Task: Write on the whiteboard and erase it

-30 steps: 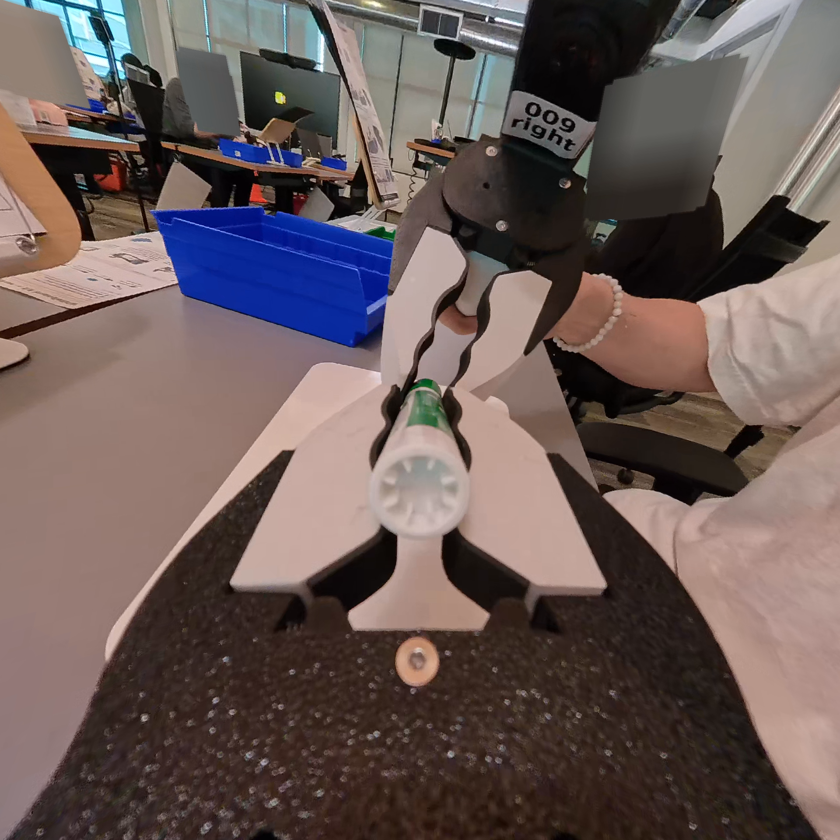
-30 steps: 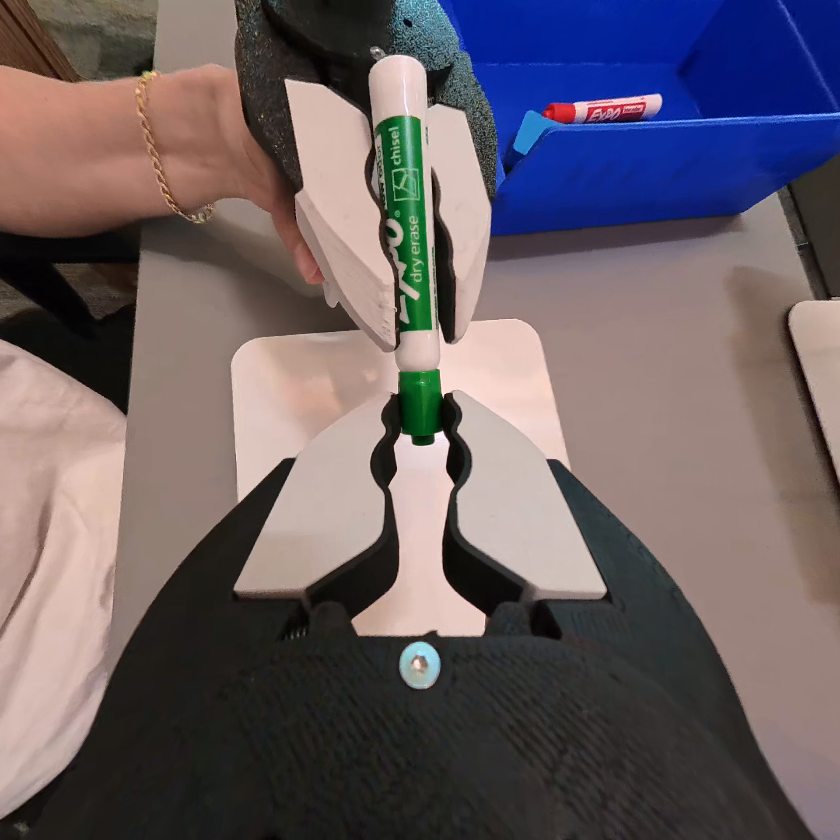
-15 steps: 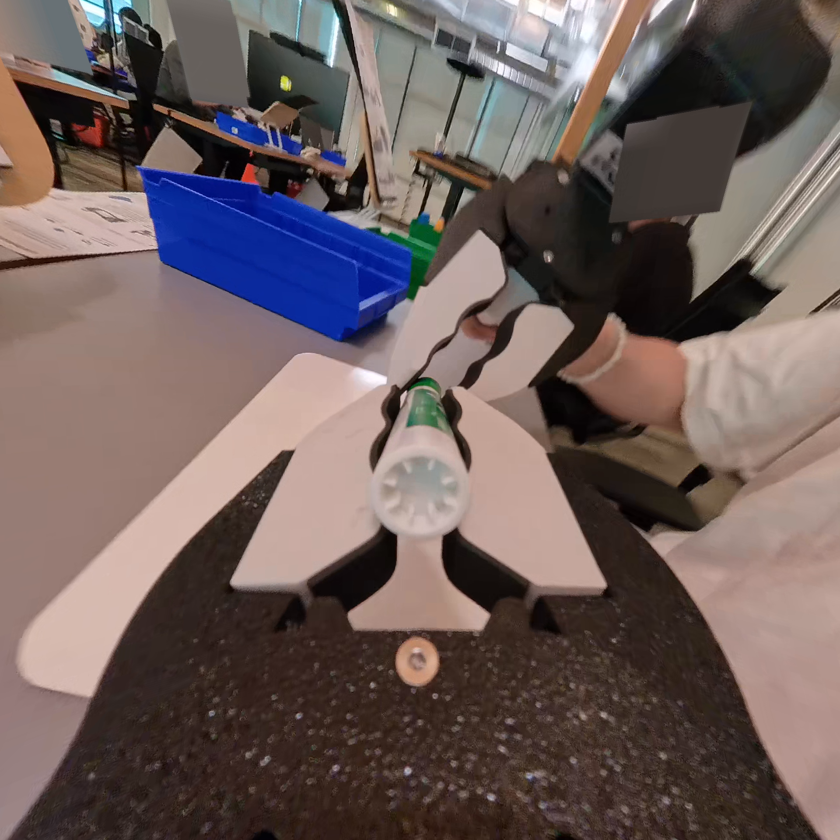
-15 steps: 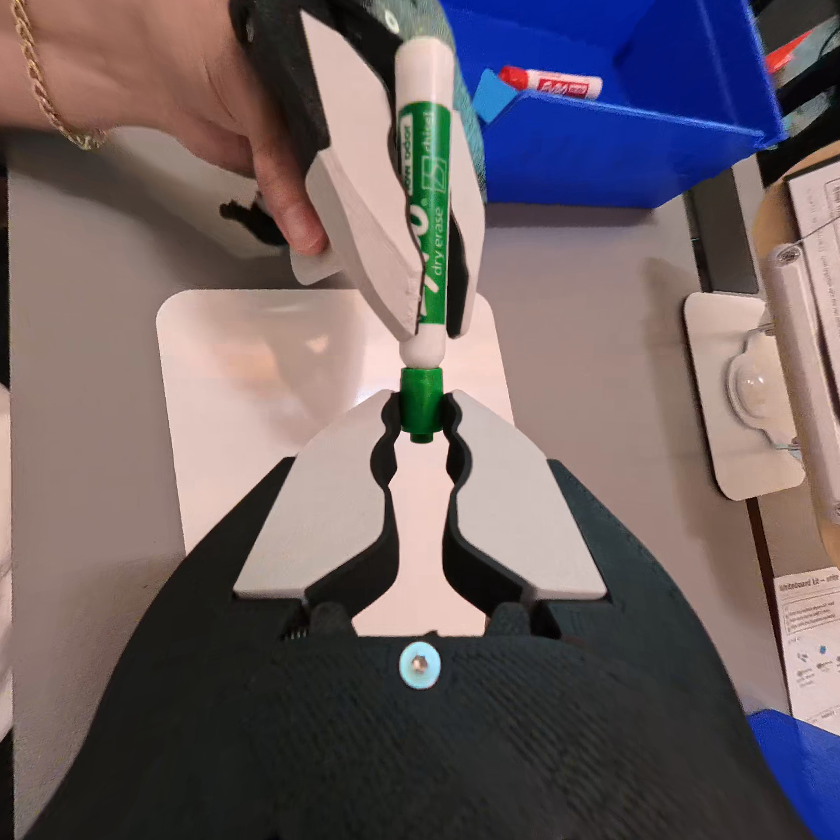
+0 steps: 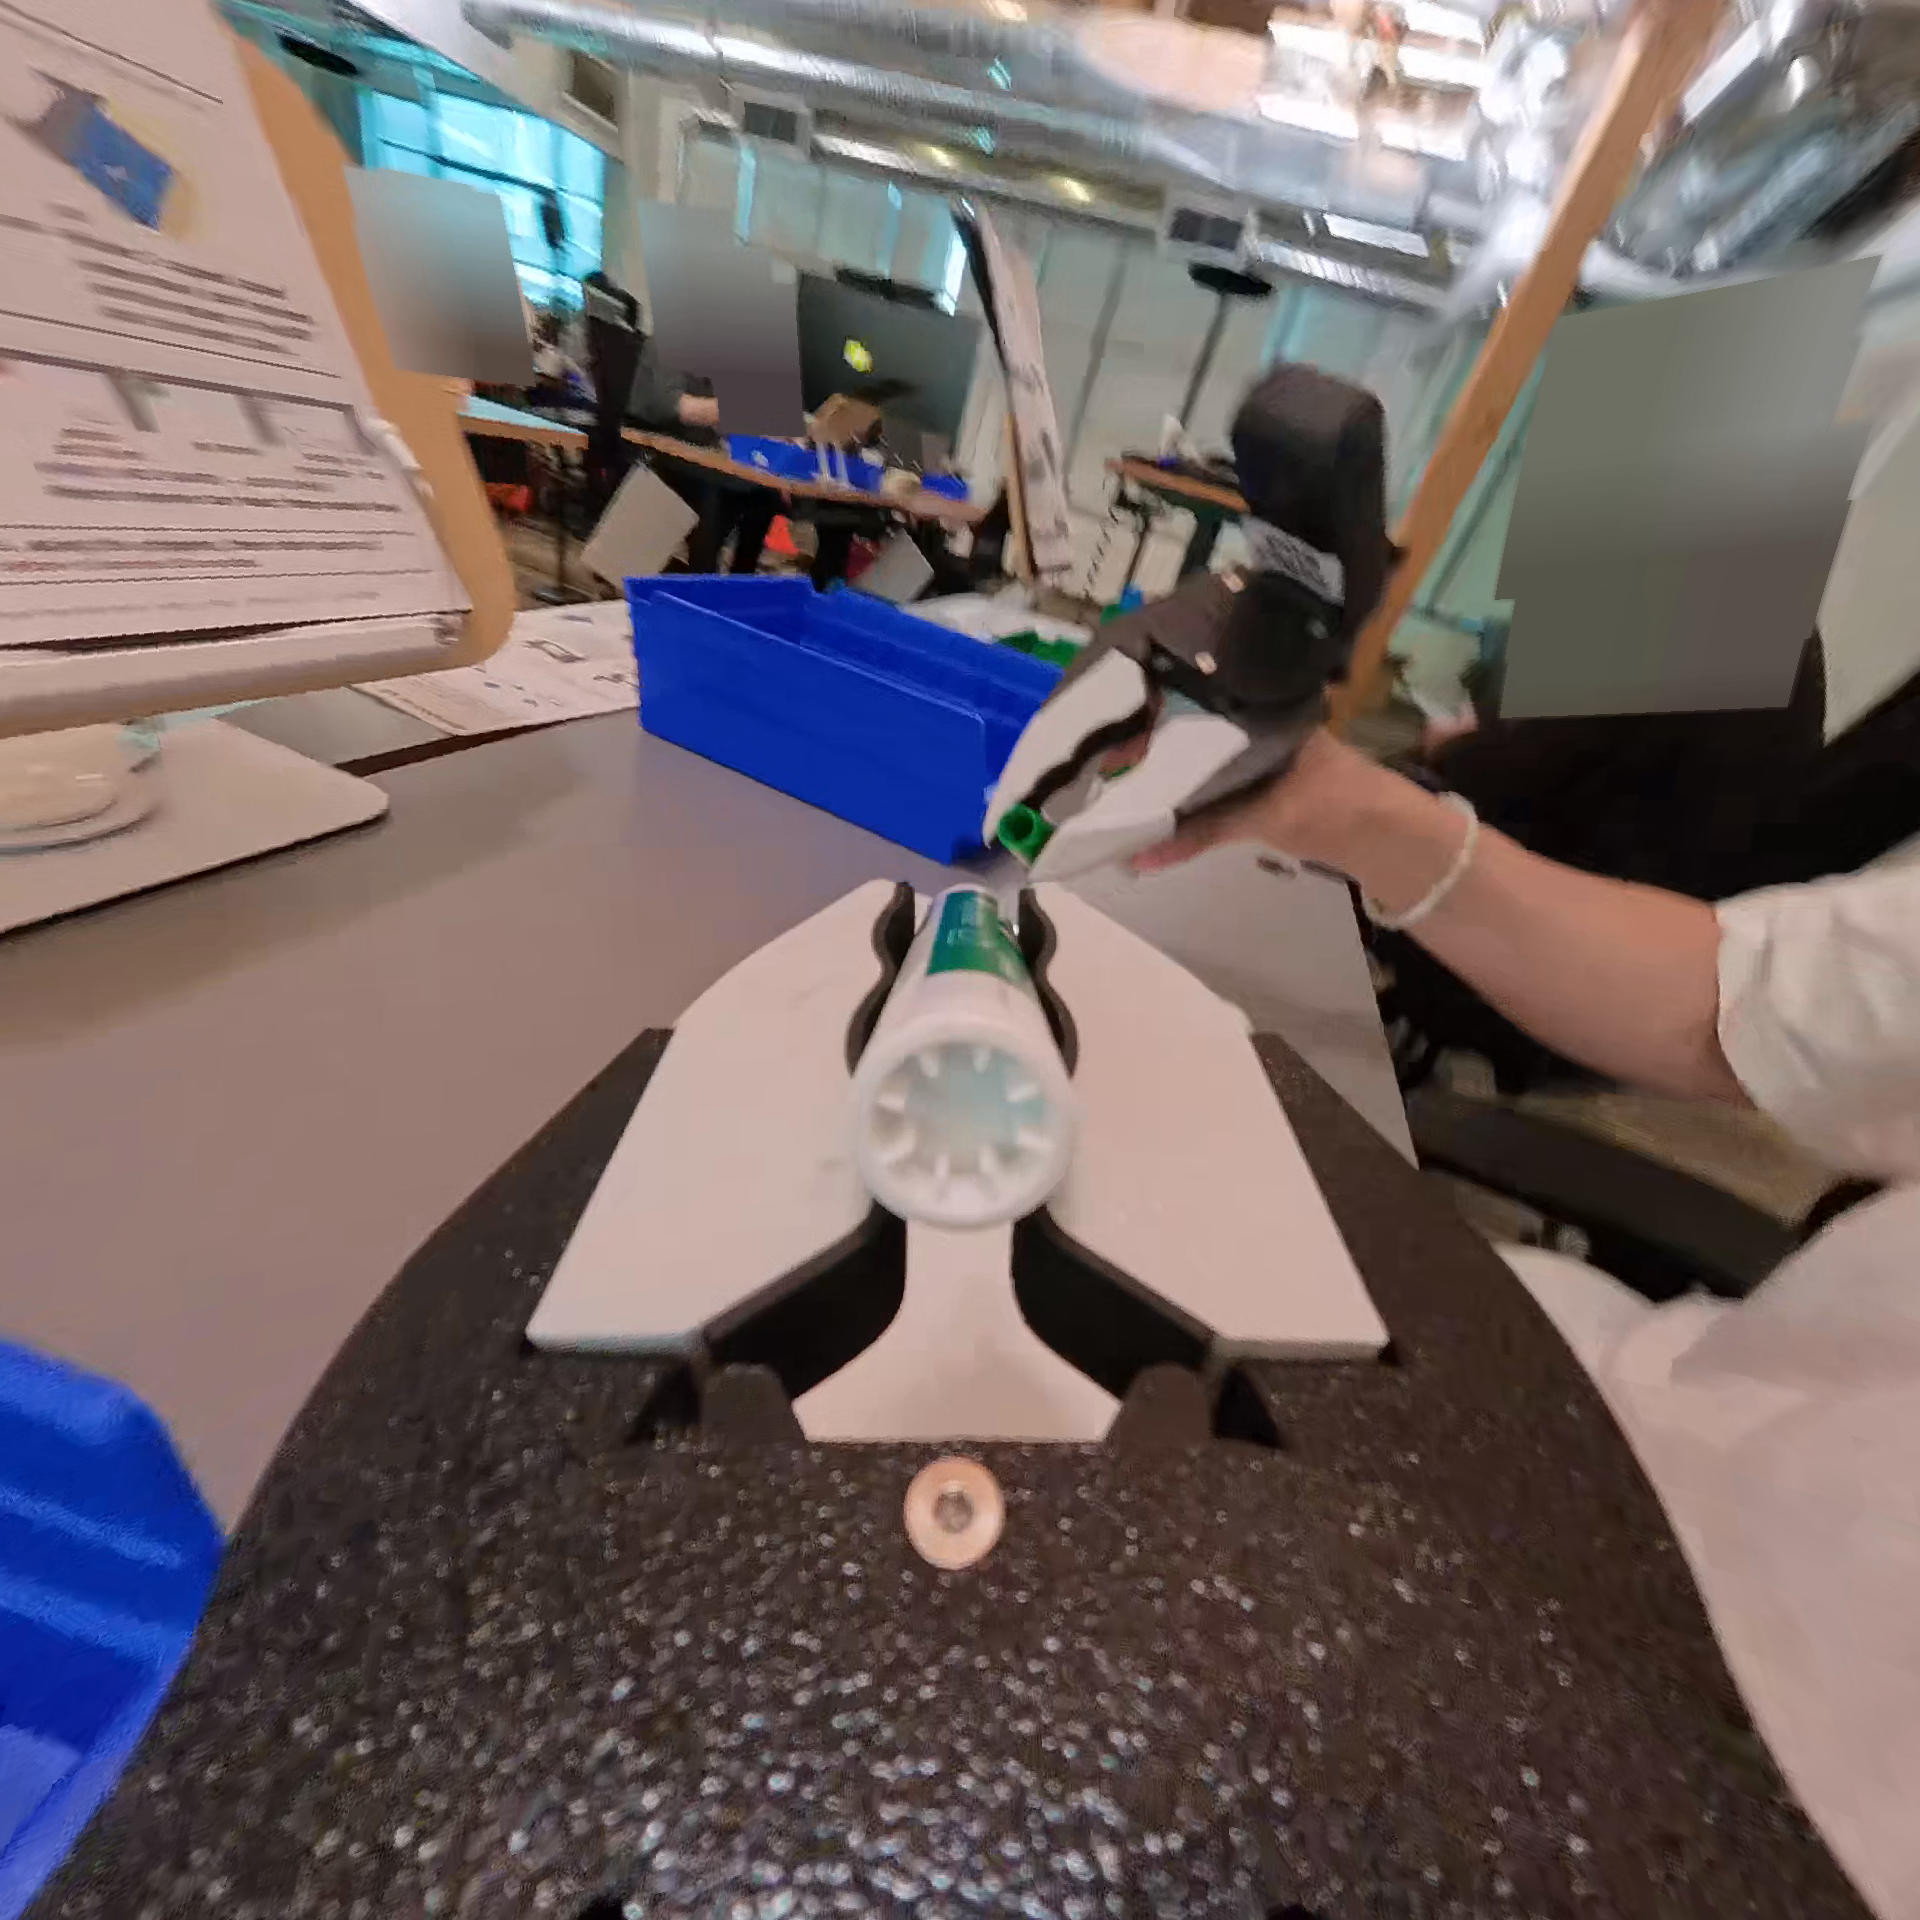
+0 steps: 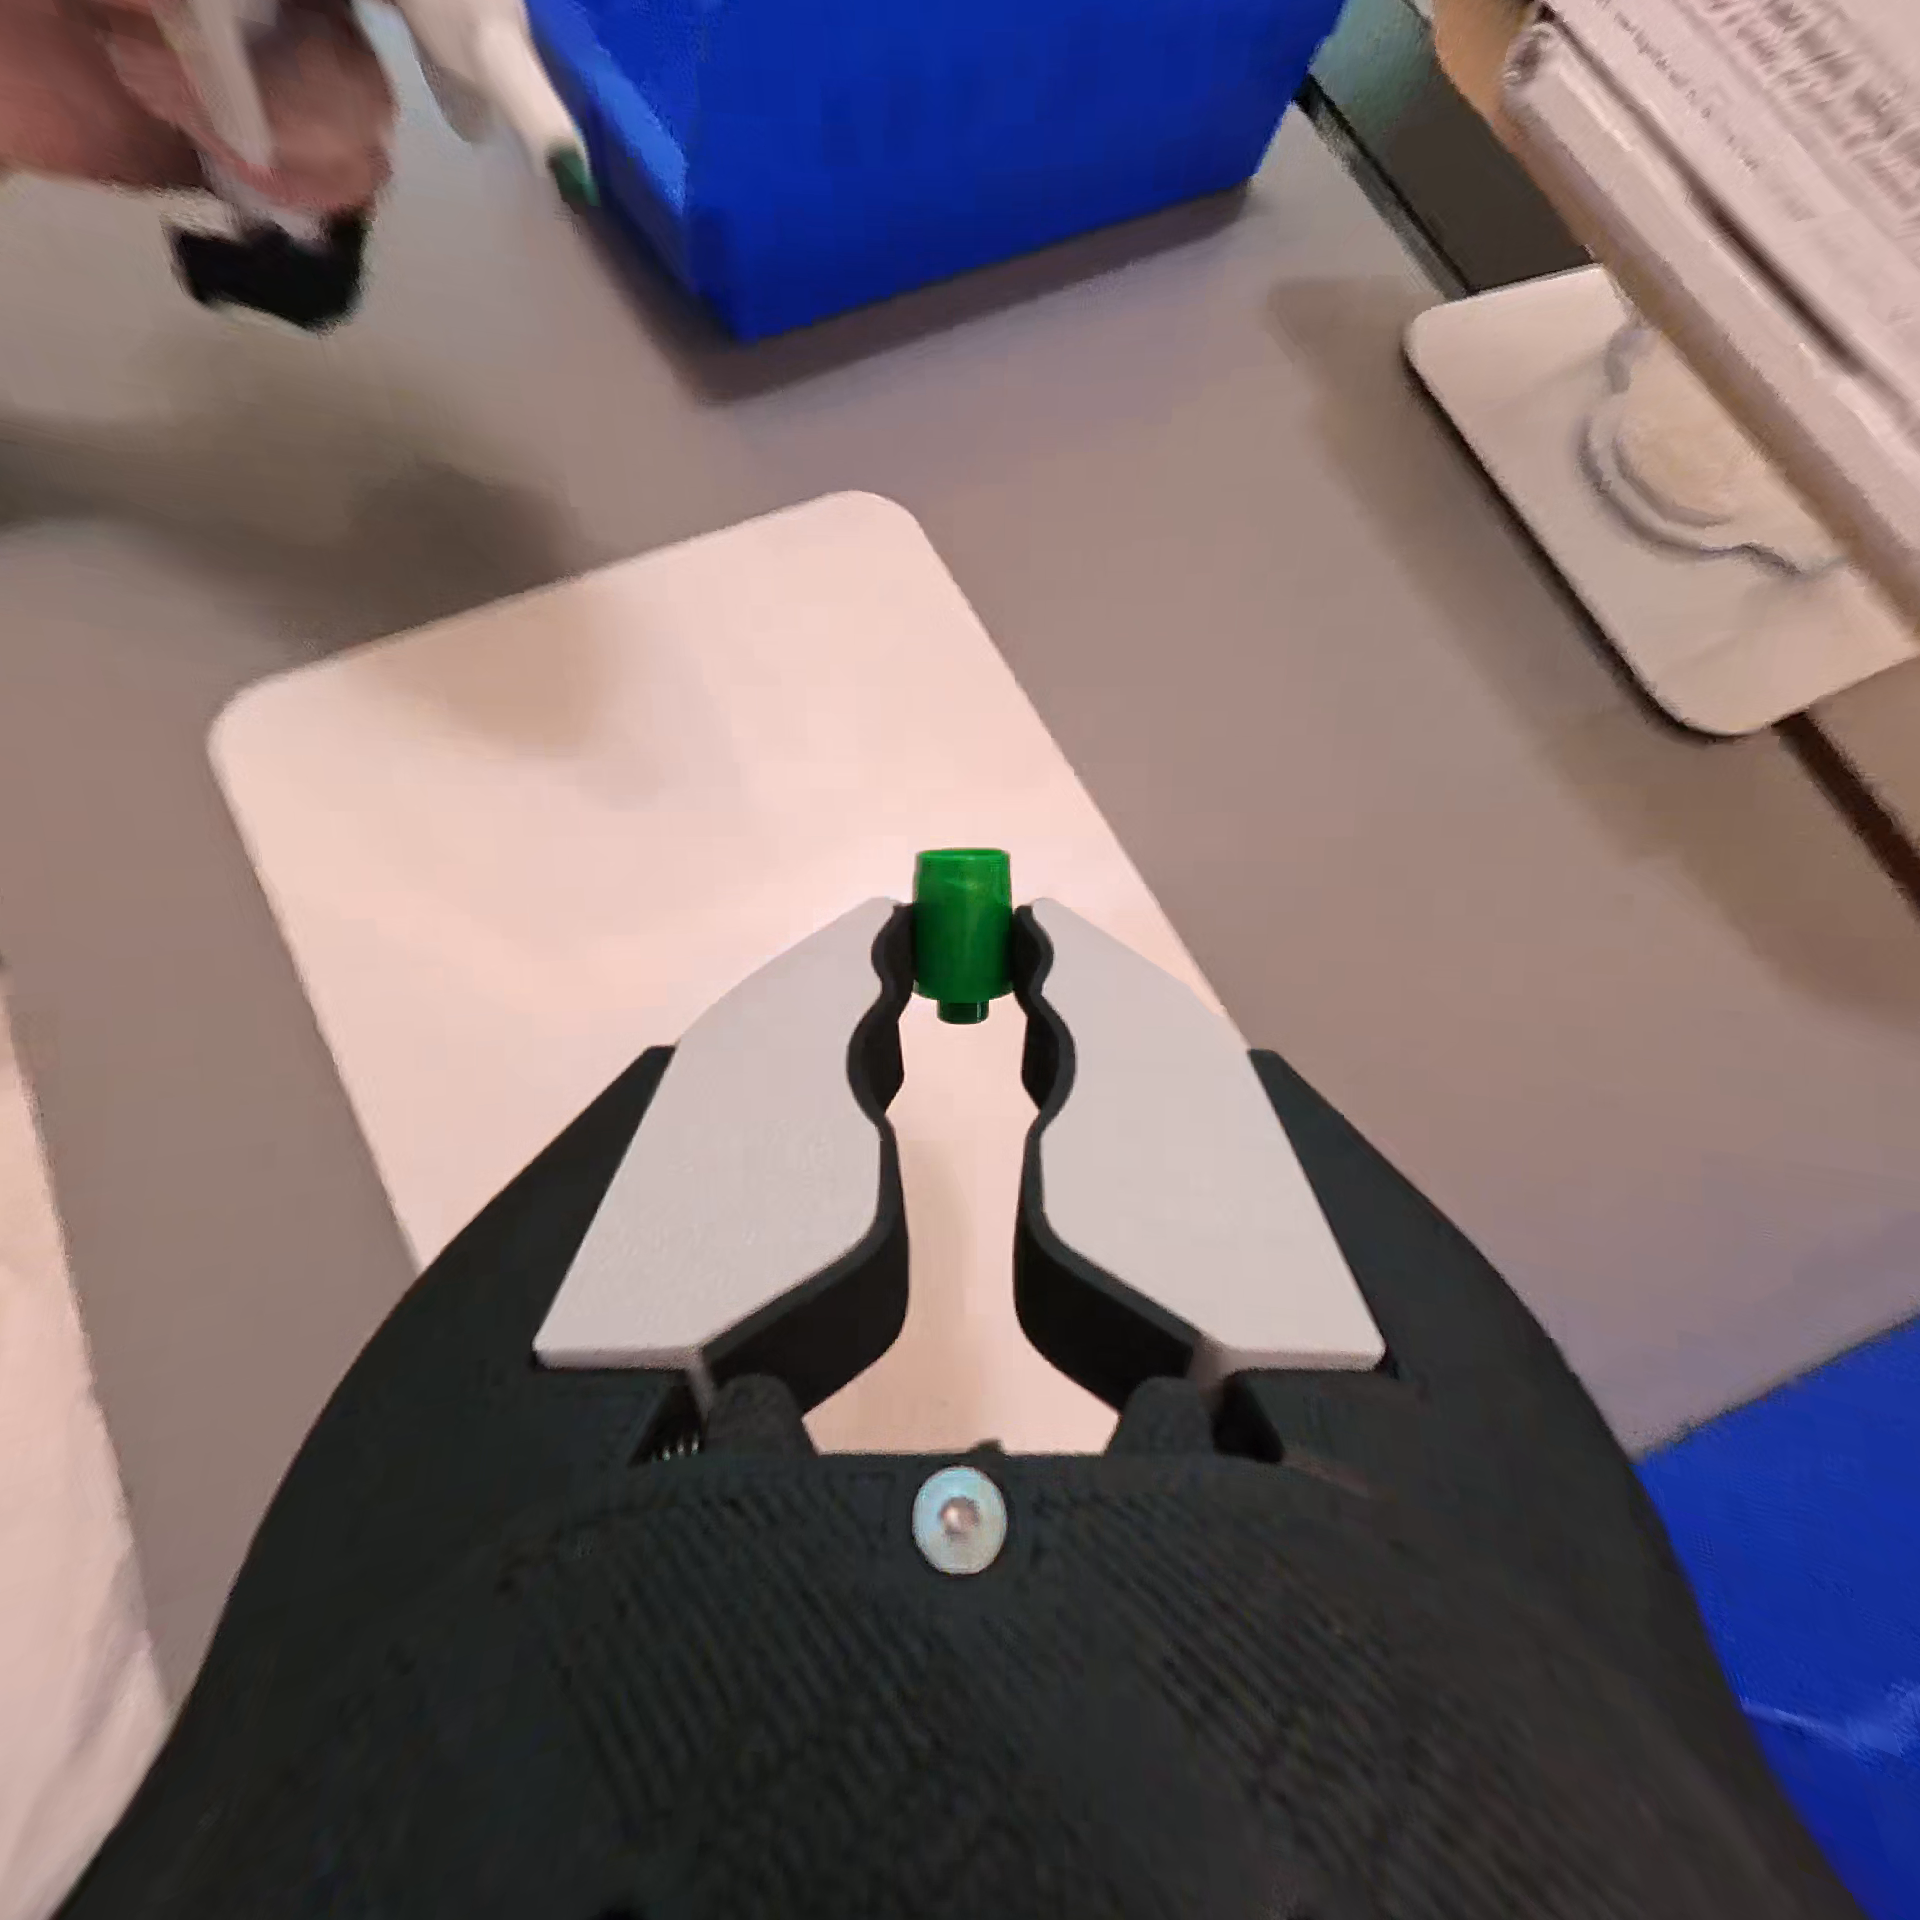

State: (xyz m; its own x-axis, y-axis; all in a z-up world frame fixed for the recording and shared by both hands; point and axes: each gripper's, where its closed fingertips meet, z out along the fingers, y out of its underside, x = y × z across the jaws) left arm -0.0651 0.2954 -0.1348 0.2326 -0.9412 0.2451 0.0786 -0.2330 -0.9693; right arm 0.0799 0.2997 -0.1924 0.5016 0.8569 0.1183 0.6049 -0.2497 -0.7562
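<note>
Left gripper: clamped on green dry-erase marker, white butt end toward camera, barrel seated in the finger notches. Right gripper: clamped on green marker cap, cap detached and apart from the marker. Whiteboard: flat on grey table, directly below the cap, surface unmarked. Blue bin: beyond the whiteboard. Document stand: at right.
</note>
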